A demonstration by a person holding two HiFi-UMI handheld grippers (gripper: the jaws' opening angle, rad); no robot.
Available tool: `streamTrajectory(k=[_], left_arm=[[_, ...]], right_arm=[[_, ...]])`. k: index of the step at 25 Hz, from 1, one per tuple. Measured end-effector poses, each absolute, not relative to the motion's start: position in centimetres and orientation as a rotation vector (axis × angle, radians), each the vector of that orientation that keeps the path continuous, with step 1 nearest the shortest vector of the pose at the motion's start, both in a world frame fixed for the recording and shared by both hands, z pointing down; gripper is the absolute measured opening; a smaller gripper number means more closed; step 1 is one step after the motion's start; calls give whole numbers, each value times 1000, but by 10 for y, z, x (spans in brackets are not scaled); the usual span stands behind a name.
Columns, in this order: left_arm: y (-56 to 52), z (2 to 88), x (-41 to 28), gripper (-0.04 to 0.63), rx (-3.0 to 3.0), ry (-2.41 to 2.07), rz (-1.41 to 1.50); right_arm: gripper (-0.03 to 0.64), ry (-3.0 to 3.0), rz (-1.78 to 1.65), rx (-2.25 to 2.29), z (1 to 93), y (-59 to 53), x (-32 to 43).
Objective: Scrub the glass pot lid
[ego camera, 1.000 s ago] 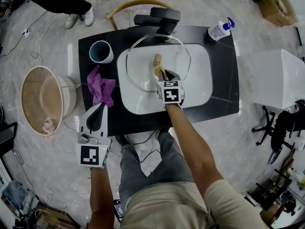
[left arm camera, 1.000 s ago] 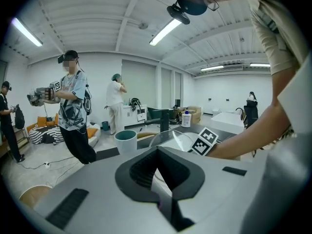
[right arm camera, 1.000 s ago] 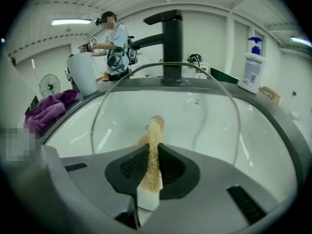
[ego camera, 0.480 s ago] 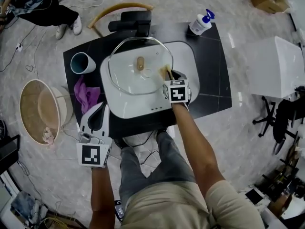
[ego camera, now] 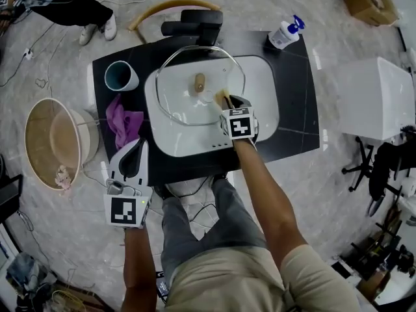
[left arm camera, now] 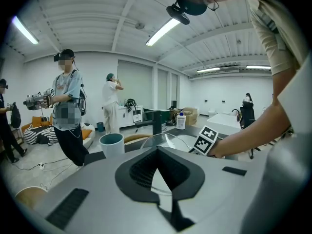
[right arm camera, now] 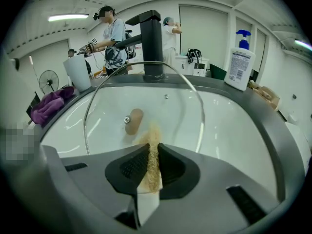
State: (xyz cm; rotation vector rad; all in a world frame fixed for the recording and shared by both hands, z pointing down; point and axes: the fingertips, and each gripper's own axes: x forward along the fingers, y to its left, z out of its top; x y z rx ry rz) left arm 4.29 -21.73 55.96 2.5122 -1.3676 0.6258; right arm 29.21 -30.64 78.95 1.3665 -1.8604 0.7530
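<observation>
Inside the white sink set in the black bench, the glass lid lies knob up, so its top can be pressed on from above. The right gripper has its 2 fingers clamped on a tan scouring pad. The pad's free end meets the glass just beside the knob, which looks like mid-scrub. That arm reaches straight forward over the bench edge, gripper tipped down. The left gripper hangs off the near-left corner, fingers together on nothing, probably idle because the basin alone steadies the lid.
</observation>
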Motion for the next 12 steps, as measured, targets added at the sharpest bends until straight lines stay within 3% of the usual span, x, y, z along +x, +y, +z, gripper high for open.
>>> streamTrajectory(k=[12], left_arm=[[-183,570,-57,14,2388,-1510,592]], right_arm=[[51,-2025,526,989,797,-300,120]])
